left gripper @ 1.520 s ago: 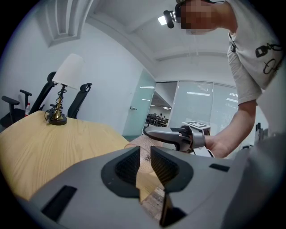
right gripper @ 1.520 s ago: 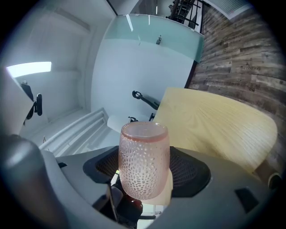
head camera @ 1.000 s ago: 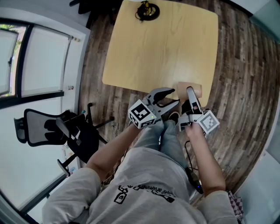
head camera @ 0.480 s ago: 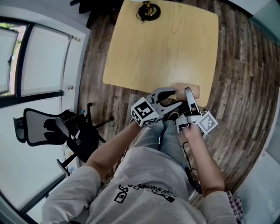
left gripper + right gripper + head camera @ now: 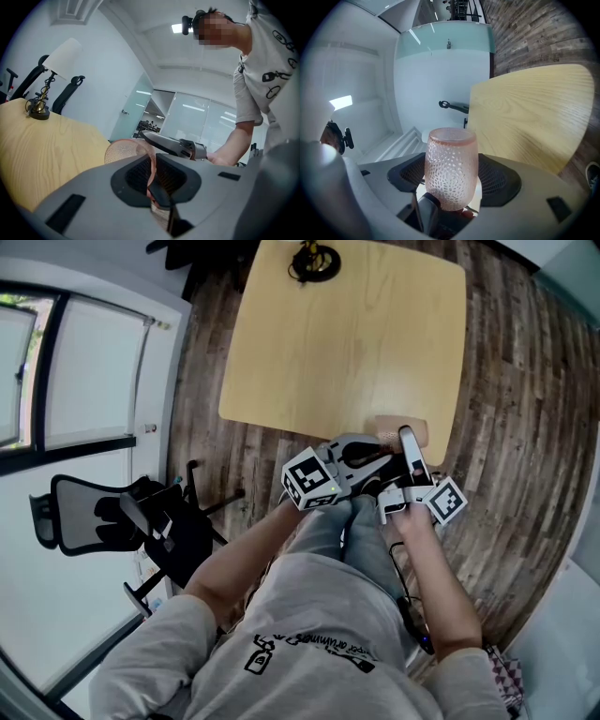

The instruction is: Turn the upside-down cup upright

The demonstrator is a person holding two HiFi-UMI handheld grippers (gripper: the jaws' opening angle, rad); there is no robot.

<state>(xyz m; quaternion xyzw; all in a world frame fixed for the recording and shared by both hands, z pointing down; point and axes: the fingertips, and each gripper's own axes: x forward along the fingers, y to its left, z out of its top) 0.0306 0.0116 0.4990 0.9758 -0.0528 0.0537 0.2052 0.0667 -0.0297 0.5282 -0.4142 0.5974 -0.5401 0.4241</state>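
My right gripper (image 5: pixel 452 177) clamps the rounded, dimpled pink glass cup (image 5: pixel 451 157), while my left gripper (image 5: pixel 151 176), its jaws just closing, pinches the thin rim.

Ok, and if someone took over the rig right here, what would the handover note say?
Left gripper: jaws have just been closing and now pinch the thin wall of the cup at its rim.
Right gripper: shut across the cup's body.
Cup: held by both at the near edge of the table, roughly on its side, not standing.
Done: cup gripped and tipped off its mouth.
Left: finish the turn, stand it mouth-up on the table, open both grippers.
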